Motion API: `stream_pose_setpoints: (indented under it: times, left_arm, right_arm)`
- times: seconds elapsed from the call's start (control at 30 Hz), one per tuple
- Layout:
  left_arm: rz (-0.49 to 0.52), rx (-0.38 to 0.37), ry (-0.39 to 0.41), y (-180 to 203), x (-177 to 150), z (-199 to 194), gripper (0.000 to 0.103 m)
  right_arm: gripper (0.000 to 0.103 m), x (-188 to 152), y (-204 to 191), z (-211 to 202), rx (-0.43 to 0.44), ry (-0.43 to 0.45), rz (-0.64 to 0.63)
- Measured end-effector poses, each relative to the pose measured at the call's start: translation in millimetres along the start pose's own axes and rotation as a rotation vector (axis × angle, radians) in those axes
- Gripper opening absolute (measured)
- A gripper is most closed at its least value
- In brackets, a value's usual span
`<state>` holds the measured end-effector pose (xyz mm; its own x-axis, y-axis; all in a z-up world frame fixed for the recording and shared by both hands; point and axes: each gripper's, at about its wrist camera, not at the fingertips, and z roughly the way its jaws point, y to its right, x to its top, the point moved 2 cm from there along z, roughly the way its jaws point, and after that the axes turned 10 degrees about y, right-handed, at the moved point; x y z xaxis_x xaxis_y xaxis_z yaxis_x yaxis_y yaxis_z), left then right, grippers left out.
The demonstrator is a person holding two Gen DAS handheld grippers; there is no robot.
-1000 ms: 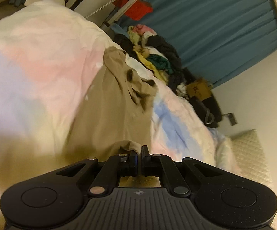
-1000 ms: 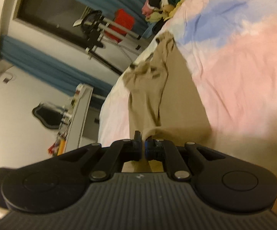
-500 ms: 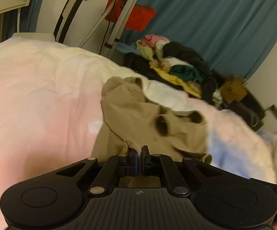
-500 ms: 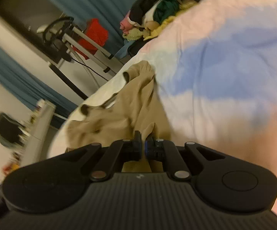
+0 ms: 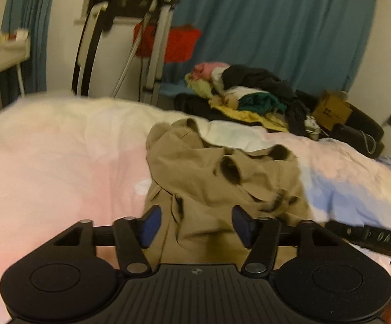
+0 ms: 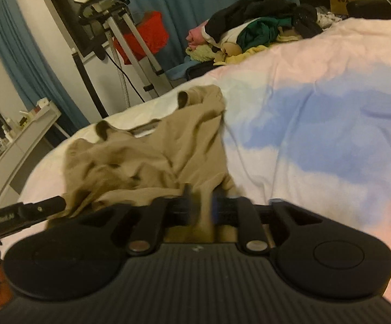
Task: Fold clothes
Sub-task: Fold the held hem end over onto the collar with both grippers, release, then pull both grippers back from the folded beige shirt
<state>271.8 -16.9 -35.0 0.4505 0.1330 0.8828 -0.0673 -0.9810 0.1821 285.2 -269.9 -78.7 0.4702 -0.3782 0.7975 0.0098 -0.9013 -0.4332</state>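
A tan garment (image 5: 222, 178) lies crumpled on the pastel duvet (image 5: 60, 162), its near edge under both grippers. My left gripper (image 5: 196, 224) hangs over that near edge. Its jaws are opening, the blue pads (image 5: 150, 226) stand wide apart, and cloth lies loose between them. In the right wrist view the tan garment (image 6: 146, 151) runs from the gripper up to the left. My right gripper (image 6: 202, 205) is blurred and its jaws are opening. A narrow gap shows tan cloth between the fingers (image 6: 187, 202), and they do not pinch it.
A heap of mixed clothes (image 5: 249, 100) lies at the far end of the bed, beside a cardboard box (image 5: 330, 110). A metal-framed machine with a red cloth (image 5: 168, 43) stands before blue curtains (image 5: 276, 27). A white shelf (image 5: 0, 51) is at far left.
Both grippers were shut on the tan garment's near edge and have opened, letting it go. Both views rolled to level and sank toward the bed. The garment now lies bunched.
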Motion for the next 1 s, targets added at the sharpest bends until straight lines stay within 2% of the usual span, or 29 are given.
stream_pose_setpoints:
  times: [0.07, 0.13, 0.3, 0.5, 0.63, 0.77, 1.0]
  left_arm:
    - [0.013, -0.004, 0.023, 7.3, -0.3, -27.4, 0.081]
    - [0.040, -0.004, 0.053, 17.0, -0.3, -56.9, 0.082]
    - [0.090, -0.012, 0.146, 35.2, -4.7, -129.1, 0.098]
    - [0.129, -0.004, 0.223, 51.4, -26.6, -186.1, 0.102]
    - [0.126, -0.019, 0.214, 47.6, -53.4, -199.0, 0.102]
    - [0.102, 0.012, 0.171, 39.1, -63.9, -188.2, 0.102]
    - [0.082, 0.047, 0.172, 35.5, -69.5, -177.9, 0.102]
  right_arm:
    - [0.071, 0.3, -9.9, -25.7, 0.021, 0.021, -0.007]
    - [0.071, -0.1, -21.7, -52.3, 0.042, 0.039, -0.024]
    - [0.071, -3.1, -50.4, -122.0, 0.075, 0.102, -0.056]
    - [0.071, -23.9, -74.2, -179.5, 0.095, 0.166, -0.130]
    - [0.071, -39.4, -80.4, -196.5, 0.109, 0.218, -0.168]
    - [0.071, -48.0, -77.9, -197.5, 0.112, 0.240, -0.198]
    - [0.071, -49.9, -63.7, -191.8, 0.084, 0.244, -0.136]
